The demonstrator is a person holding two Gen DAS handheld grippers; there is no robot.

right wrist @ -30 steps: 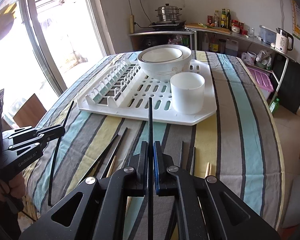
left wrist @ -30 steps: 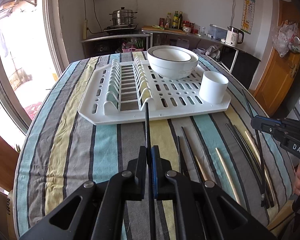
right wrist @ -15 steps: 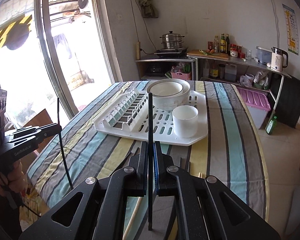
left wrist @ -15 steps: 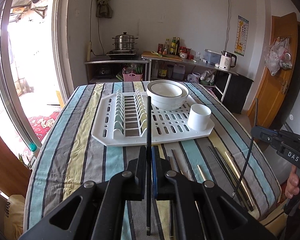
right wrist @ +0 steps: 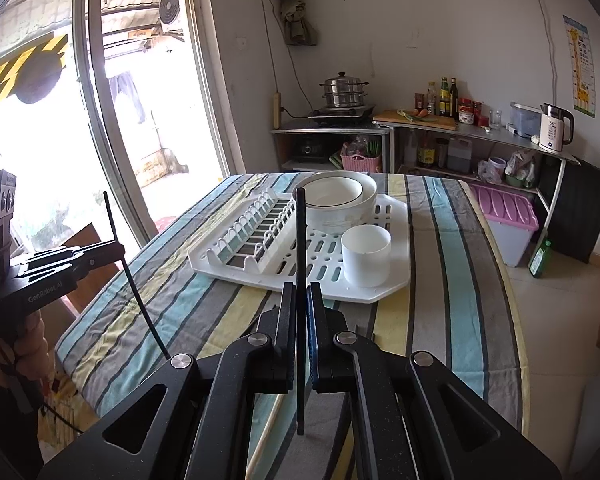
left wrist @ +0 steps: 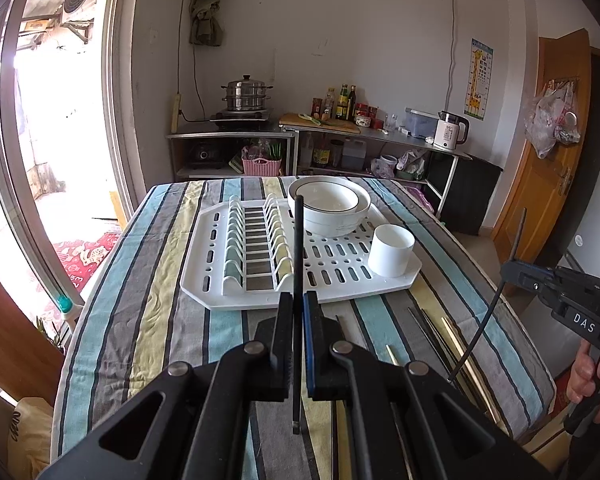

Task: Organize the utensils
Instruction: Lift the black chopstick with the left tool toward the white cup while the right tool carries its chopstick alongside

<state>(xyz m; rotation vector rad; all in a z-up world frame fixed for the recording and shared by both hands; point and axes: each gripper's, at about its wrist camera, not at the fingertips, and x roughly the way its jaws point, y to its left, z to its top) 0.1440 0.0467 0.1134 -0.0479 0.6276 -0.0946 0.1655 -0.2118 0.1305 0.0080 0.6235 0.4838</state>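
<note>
Both the left tongs [left wrist: 298, 312] and right tongs [right wrist: 301, 308], each pinching one thin black chopstick [left wrist: 298, 264], have risen above the striped cloth surface [left wrist: 140, 320], so the white cylindrical cup [left wrist: 392, 249], far right, is probably their destination.

Two held black chopsticks [left wrist: 298, 264] (one per tool), two nested bowls [left wrist: 332, 210], one white cup [left wrist: 391, 250], one rack [left wrist: 236, 292]

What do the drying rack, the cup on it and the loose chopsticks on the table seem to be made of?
Drying rack: probably moulded plastic, white with a slight sheen, its slots cut evenly.
Cup: white and smooth with thin straight walls; plastic or ceramic, hard to tell.
Chopsticks on the table: some pale tan, likely bamboo or wood; others black and matte, material unclear.
</note>
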